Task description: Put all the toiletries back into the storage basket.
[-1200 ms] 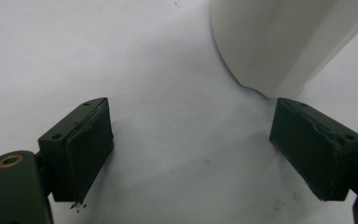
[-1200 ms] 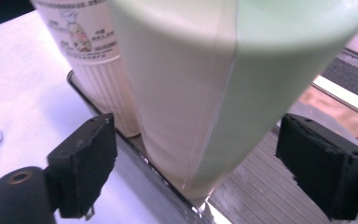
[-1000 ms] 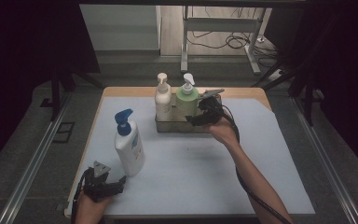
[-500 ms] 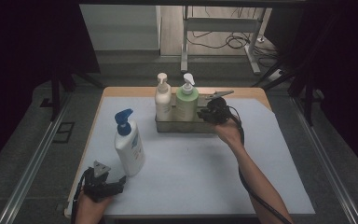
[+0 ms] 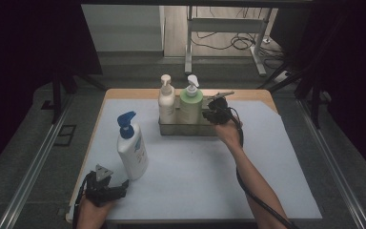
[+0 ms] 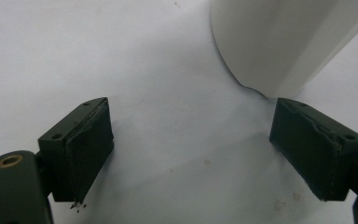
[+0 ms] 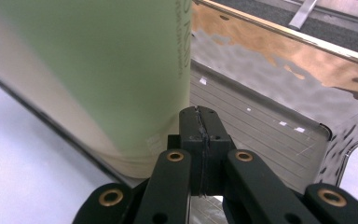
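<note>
A steel tray [image 5: 186, 130] at the back of the table holds a cream pump bottle [image 5: 166, 102] and a green pump bottle [image 5: 190, 105]. My right gripper [image 5: 208, 114] is at the tray's right end, just right of the green bottle. In the right gripper view its jaws [image 7: 200, 123] have just been closing and now meet with nothing between them, beside the green bottle [image 7: 98, 60] and over the tray floor [image 7: 261, 130]. A white bottle with a blue pump [image 5: 132, 148] stands front left. My left gripper [image 5: 119, 190] rests open by its base [image 6: 279, 42], jaws [image 6: 191, 149] wide apart.
A pale mat [image 5: 195, 171] covers most of the wooden tabletop [image 5: 128, 94]. The tray's right half is bare metal. Dark floor, rails and a metal stand [image 5: 190, 43] surround the table.
My right gripper has shifted a little to the right at the tray's end and its jaws have drawn together. The left hand and the bottles have stayed put.
</note>
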Motion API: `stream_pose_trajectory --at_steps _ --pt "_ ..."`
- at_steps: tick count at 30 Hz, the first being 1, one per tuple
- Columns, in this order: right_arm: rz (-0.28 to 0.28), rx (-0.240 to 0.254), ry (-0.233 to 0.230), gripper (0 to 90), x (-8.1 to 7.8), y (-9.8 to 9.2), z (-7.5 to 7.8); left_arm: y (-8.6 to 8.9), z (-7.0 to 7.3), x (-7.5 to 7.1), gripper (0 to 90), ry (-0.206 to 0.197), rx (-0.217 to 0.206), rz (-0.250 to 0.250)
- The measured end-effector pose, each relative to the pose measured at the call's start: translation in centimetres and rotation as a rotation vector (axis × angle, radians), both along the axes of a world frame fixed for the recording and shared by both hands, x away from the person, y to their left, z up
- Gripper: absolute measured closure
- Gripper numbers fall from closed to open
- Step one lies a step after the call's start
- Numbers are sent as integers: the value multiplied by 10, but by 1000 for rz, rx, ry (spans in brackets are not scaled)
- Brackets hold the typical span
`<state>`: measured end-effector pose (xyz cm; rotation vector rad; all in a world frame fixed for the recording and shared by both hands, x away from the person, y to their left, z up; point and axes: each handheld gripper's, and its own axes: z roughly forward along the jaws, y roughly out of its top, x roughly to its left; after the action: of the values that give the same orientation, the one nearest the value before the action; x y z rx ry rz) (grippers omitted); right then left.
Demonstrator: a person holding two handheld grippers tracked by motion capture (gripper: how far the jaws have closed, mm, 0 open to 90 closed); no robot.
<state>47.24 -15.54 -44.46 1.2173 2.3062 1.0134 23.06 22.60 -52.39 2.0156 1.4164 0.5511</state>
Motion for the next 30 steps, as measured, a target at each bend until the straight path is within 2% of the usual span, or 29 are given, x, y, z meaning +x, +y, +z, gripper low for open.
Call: stream_pose_trajectory --at_steps 3,7,14,30 --pt "0 -5 9 895 3 2 -2 0 0 0 130 1 1 -1" --pt "8 -36 6 894 6 5 -5 0 0 0 130 0 1 -1" --pt "9 -34 28 894 7 7 -7 0 0 0 130 1 2 -2" --pt "27 -32 35 895 4 20 -12 0 0 0 130 0 1 -1"
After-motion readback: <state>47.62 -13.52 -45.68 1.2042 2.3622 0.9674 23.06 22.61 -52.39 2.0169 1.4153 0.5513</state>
